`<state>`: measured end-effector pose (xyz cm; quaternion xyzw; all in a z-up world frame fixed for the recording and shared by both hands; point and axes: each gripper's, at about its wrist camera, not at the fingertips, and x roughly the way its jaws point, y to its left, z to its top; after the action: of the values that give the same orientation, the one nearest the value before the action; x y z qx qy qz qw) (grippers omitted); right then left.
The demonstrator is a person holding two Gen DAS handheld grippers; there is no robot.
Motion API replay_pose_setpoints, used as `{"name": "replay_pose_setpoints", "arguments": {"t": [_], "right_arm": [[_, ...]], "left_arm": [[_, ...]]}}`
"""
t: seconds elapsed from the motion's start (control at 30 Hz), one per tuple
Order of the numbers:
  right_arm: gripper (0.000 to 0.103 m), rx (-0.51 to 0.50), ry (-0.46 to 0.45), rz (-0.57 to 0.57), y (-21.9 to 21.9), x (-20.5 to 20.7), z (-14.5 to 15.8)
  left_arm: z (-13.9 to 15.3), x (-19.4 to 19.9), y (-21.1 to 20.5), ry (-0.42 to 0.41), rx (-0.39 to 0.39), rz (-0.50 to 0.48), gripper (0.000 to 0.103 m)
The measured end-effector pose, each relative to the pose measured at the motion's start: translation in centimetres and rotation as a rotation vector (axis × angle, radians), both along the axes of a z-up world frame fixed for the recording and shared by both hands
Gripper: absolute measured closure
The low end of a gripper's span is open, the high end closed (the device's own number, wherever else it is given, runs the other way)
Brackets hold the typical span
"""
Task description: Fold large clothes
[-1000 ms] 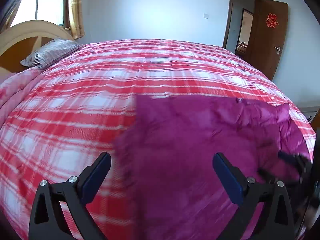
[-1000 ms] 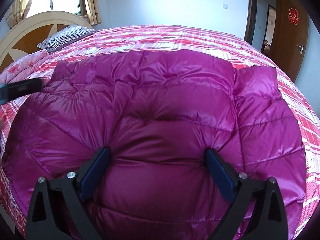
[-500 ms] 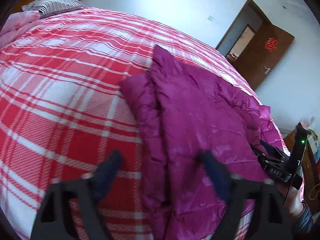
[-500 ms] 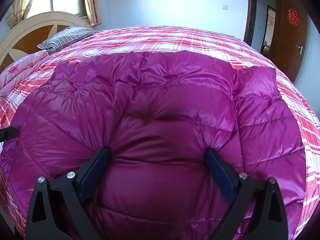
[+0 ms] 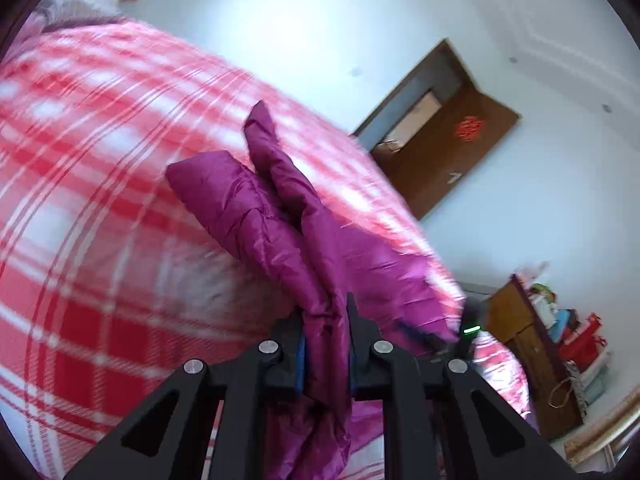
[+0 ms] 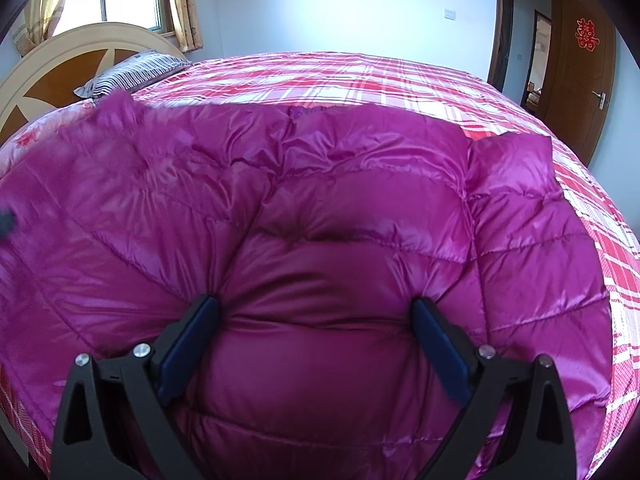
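Our left hand-held gripper (image 5: 325, 340), wide open before, now pinches the magenta jacket (image 5: 256, 216); right hand-held gripper (image 6: 316, 344) stays spread wide, pressing it at six o'clock.

Red-and-white plaid bedspread (image 6: 400, 84) across middle of right-wrist frame. Striped pillow (image 6: 132, 72) upper left, against arched cream-and-brown headboard (image 6: 60, 68). Window with yellow curtains (image 6: 182, 4) top left. Brown wooden door (image 6: 580, 68) with red paper decoration (image 6: 587, 34) upper right. Wooden cabinet (image 5: 520, 344) with stacked boxes, lower right of left-wrist frame, blurred.
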<state>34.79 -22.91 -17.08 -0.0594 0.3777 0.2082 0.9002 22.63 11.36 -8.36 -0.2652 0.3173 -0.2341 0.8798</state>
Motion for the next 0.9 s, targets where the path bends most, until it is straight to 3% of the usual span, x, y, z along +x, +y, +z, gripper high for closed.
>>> {"name": "replay_pose_setpoints", "arguments": {"t": [0.2,0.3,0.37,0.47,0.57,0.7,0.77,0.83,0.9], "right_arm": [[0.003,0.007,0.000,0.003,0.1,-0.1,0.1],[0.003,0.029,0.015,0.012,-0.3,0.0,0.3],[0.004,0.034,0.045,0.032,-0.9,0.0,0.9],[0.004,0.062,0.088,0.056,-3.5,-0.7,2.5],[0.004,0.093,0.067,0.046,-7.6,-1.6,4.4],[0.004,0.244,0.061,-0.113,-16.2,-1.4,6.6],[0.004,0.417,0.051,-0.206,-21.1,-1.0,7.7],[0.004,0.534,0.037,-0.202,-23.1,-0.8,8.8],[0.004,0.607,0.035,-0.130,-23.3,-0.3,9.8]], "left_arm": [[5.5,-0.5,-6.8,-0.102,0.043,-0.115,0.089],[7.3,-0.3,-10.9,-0.150,0.126,-0.164,0.089],[7.9,0.3,-13.1,-0.169,0.166,-0.192,0.089],[7.4,1.3,-15.2,-0.166,0.163,-0.238,0.089],[6.3,1.7,-17.2,-0.164,0.160,-0.272,0.089],[4.3,1.9,-20.8,-0.180,0.206,-0.302,0.089],[2.8,1.9,-23.2,-0.196,0.271,-0.312,0.089],[1.4,1.6,-25.3,-0.216,0.340,-0.320,0.089],[-0.1,1.3,-27.6,-0.243,0.428,-0.328,0.089]]}}
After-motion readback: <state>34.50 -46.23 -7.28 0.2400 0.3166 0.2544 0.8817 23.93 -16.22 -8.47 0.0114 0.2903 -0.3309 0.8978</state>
